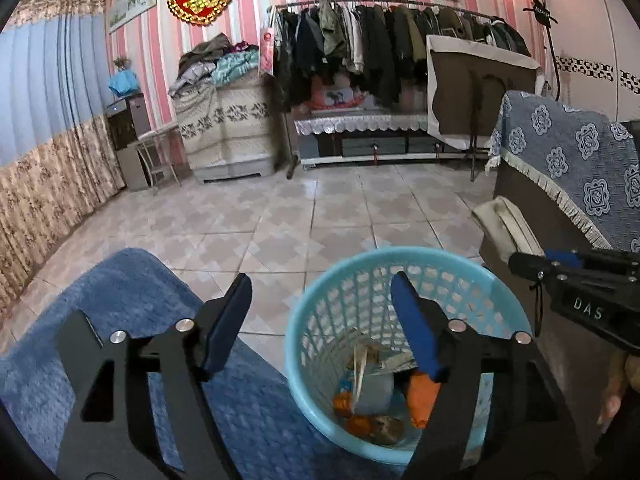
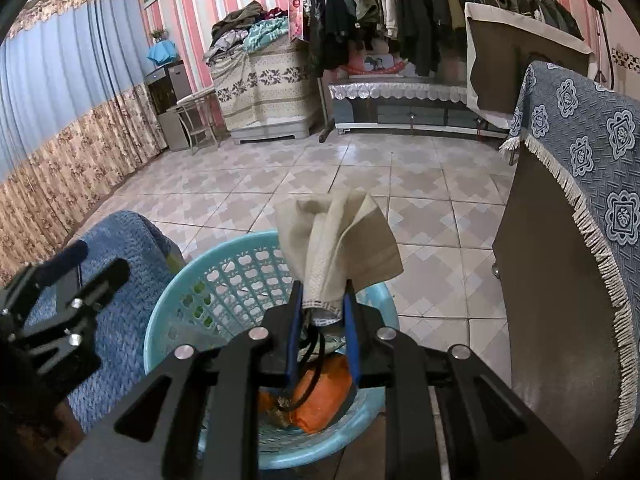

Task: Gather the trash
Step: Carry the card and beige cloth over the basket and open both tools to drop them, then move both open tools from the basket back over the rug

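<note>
A light blue plastic trash basket [image 1: 496,280] stands on the tiled floor; it also shows in the right wrist view [image 2: 224,268]. Inside lie orange wrappers [image 1: 420,400] and other scraps. My left gripper [image 1: 320,292] is open and empty, just above the basket's left rim. My right gripper [image 2: 322,300] is shut on a crumpled beige paper napkin [image 2: 340,236] and holds it over the basket. The napkin [image 1: 504,224] and the right gripper [image 1: 532,266] also show at the right of the left wrist view.
A blue knitted cushion [image 1: 132,304] lies left of the basket. A brown sofa side with a blue patterned cover [image 2: 580,168] stands to the right. A clothes rack [image 1: 380,40], a covered cabinet [image 1: 224,128] and curtains [image 1: 40,140] line the far walls.
</note>
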